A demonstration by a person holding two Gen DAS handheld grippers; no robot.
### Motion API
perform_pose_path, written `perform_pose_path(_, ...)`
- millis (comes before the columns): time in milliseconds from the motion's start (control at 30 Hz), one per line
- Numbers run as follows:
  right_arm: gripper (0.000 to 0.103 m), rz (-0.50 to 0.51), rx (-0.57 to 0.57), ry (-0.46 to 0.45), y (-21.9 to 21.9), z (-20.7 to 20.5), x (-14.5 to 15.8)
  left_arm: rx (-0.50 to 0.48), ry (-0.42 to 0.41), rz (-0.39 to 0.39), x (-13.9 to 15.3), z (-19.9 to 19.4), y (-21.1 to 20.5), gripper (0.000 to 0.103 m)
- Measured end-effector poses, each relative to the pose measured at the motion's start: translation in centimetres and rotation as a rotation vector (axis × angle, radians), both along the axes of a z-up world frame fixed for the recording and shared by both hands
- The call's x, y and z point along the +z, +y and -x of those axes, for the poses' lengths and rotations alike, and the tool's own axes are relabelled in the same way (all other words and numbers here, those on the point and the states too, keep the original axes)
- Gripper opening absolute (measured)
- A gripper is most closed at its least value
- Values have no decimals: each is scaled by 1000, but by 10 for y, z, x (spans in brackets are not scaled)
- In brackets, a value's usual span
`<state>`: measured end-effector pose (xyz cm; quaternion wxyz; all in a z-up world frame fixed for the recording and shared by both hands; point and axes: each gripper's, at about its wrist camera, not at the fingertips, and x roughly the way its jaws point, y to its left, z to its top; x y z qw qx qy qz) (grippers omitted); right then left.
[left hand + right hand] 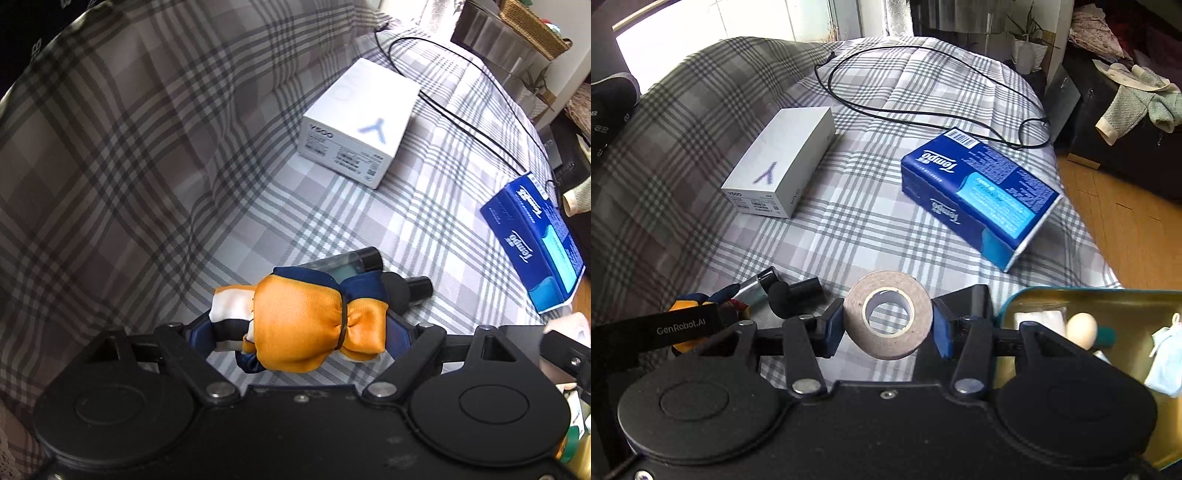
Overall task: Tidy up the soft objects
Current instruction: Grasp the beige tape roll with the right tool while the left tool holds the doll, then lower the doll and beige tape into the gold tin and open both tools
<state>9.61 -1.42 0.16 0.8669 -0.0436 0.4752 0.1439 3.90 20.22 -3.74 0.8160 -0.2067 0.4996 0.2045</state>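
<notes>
While I hold both claws over the plaid bed:
Left claw (299, 332): pinching orange-navy cloth bundle (306, 325), tied.
Right claw (888, 328): pinching tape roll (888, 319).
Writing: white box (779, 162) "Y500"; blue pack (979, 192) "Tempo".

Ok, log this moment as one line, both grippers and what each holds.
left gripper: shut on orange fabric bundle | right gripper: shut on tape roll | open tin beside right | surface: plaid bedspread

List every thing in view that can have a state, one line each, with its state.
Left gripper: jaws closed on the orange fabric bundle, lifted off the bed.
Right gripper: jaws closed on the tape roll, held clear of the bedspread.
White phone box: closed, lying flat.
Blue tissue pack: sealed, lying flat.
Green tin: open, holding small items.
Black cable: loose, unplugged end unseen.
</notes>
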Motion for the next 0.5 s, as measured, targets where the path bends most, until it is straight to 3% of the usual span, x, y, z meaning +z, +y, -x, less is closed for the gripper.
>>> perform_pose_path(500, 48, 115, -184, 38, -110, -3, 47, -164, -37, -70, 31, 1, -57, 86)
